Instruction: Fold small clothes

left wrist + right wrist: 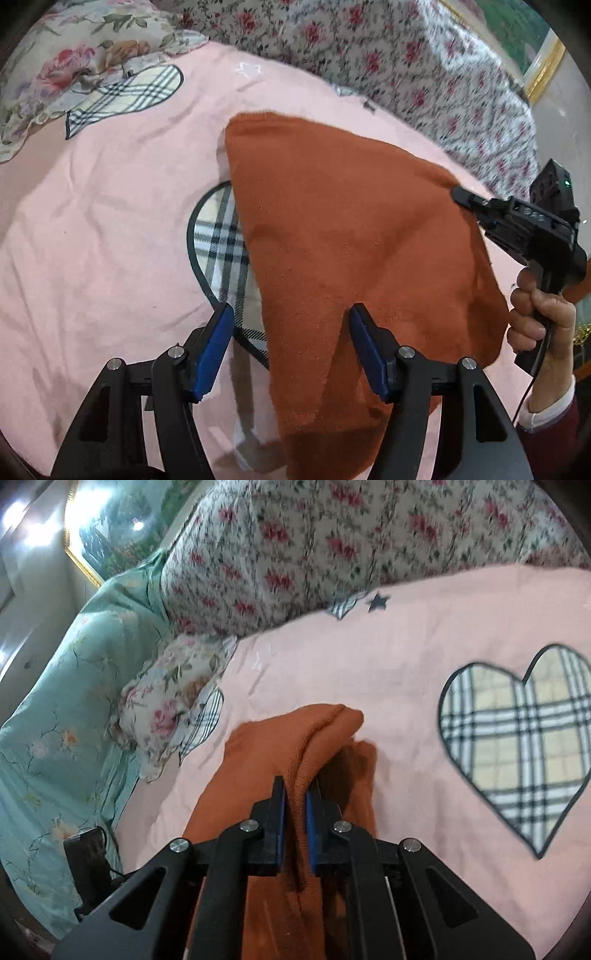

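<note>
Orange garment (325, 723) edge pinched by right hand-held gripper (295, 801); pink bedspread (388, 657) surrounds.

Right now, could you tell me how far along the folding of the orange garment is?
Early. Done: the orange garment is spread on the pink sheet. In hand: the right gripper is shut on a bunched edge; the left gripper is open, with nothing between its pads. Left: no finished fold shows; the folding itself remains.

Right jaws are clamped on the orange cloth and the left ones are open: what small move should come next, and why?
Probably close the left gripper on the near edge of the orange cloth. Its jaws stand open astride that edge, while the right gripper already pinches a bunched edge above the pink sheet, so one side hangs loose.
</note>
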`<state>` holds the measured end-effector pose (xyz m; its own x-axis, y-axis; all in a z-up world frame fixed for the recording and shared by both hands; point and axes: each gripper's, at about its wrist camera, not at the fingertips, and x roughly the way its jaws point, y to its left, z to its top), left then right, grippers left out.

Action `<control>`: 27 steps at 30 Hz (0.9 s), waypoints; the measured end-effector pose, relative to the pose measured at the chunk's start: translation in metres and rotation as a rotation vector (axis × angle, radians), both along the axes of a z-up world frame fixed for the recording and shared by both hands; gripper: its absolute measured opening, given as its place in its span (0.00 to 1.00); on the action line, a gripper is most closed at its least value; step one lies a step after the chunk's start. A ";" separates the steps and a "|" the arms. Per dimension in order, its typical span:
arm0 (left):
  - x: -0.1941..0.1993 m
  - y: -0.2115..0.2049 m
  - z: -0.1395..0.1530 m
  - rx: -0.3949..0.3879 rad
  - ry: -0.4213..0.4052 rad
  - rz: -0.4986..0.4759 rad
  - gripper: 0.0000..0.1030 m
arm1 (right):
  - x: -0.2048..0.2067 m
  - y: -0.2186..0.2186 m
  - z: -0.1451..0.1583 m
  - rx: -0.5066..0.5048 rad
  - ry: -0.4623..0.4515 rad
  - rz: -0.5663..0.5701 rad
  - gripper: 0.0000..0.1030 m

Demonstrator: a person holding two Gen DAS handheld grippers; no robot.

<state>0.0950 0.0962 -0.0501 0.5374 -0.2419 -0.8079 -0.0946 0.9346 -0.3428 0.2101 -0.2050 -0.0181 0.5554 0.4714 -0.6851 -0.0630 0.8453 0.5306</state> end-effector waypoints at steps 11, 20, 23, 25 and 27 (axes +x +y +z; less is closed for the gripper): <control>-0.007 -0.003 -0.007 0.004 0.015 0.021 0.66 | -0.001 0.000 -0.044 -0.116 0.112 -0.009 0.17; -0.055 -0.003 0.013 0.045 -0.032 -0.016 0.64 | -0.078 -0.008 0.004 -0.112 0.035 -0.026 0.22; -0.062 -0.002 0.008 0.006 -0.020 -0.015 0.64 | -0.097 -0.006 0.003 -0.112 0.037 -0.024 0.35; -0.063 0.000 0.004 -0.020 -0.008 -0.007 0.64 | -0.100 -0.005 -0.001 -0.105 0.045 -0.019 0.36; -0.060 0.000 0.002 -0.026 -0.001 -0.011 0.64 | -0.100 -0.004 -0.008 -0.100 0.062 -0.019 0.36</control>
